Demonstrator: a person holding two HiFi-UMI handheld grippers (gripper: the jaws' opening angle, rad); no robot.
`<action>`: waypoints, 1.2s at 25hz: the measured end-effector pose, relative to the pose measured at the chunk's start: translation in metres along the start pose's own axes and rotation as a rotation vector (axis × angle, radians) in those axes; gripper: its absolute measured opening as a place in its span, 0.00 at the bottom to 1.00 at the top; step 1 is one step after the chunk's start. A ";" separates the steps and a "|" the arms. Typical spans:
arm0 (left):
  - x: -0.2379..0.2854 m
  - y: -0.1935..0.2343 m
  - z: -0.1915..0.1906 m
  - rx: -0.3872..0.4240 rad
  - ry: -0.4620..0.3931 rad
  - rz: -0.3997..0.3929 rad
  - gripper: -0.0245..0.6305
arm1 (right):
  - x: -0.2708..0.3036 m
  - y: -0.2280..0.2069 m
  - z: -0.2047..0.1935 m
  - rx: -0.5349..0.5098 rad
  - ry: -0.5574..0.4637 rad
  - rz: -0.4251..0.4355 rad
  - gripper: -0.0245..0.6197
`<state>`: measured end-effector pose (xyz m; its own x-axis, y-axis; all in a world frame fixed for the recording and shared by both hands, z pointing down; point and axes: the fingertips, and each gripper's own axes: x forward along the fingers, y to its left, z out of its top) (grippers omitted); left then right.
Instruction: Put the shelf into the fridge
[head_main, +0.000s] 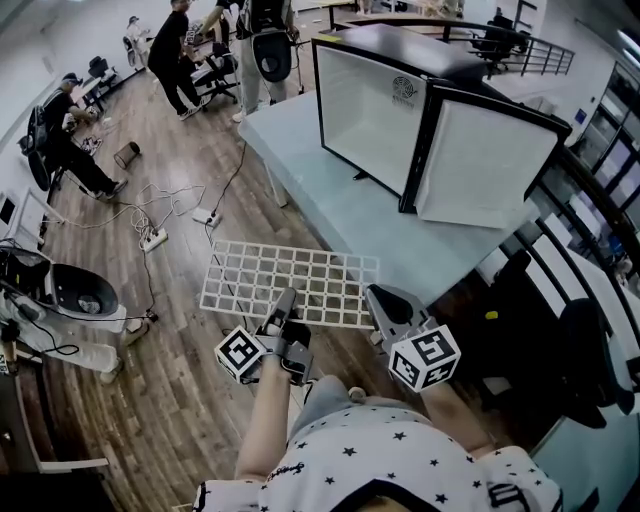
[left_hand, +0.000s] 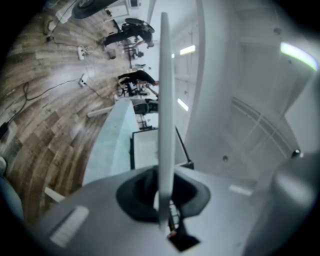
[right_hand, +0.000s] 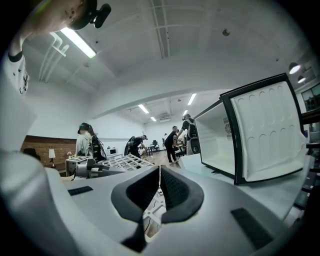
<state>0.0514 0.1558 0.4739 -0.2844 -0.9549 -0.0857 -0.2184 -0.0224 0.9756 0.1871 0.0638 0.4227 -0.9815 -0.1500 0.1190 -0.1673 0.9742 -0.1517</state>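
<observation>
Left hand-held gripper (head_main: 284, 310): clamped on the near edge of the shelf (head_main: 290, 278), which runs edge-on between its jaws.
Right hand-held gripper (right_hand: 159, 186): jaws together, nothing between them; just beside the shelf's near right corner.
Shelf: white wire grid, held roughly level over the wooden floor (head_main: 180, 380) and the bench (head_main: 340, 215) edge; outside the fridge.
Fridge (head_main: 372, 110): on the bench, well apart from the shelf; door (head_main: 480, 165) swung open, white interior showing.
Far end: people (head_main: 170, 50) standing by chairs.
</observation>
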 end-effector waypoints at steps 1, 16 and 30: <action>0.001 0.001 0.000 -0.001 -0.002 0.001 0.08 | 0.001 -0.001 -0.001 0.000 0.002 0.001 0.07; 0.057 0.019 0.039 -0.038 0.018 0.006 0.08 | 0.059 -0.033 0.008 0.017 0.004 -0.045 0.07; 0.169 0.041 0.115 -0.061 0.124 -0.016 0.08 | 0.163 -0.082 0.036 0.020 -0.034 -0.161 0.07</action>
<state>-0.1125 0.0278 0.4766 -0.1632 -0.9834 -0.0796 -0.1642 -0.0525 0.9850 0.0379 -0.0468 0.4197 -0.9442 -0.3101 0.1106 -0.3245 0.9334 -0.1532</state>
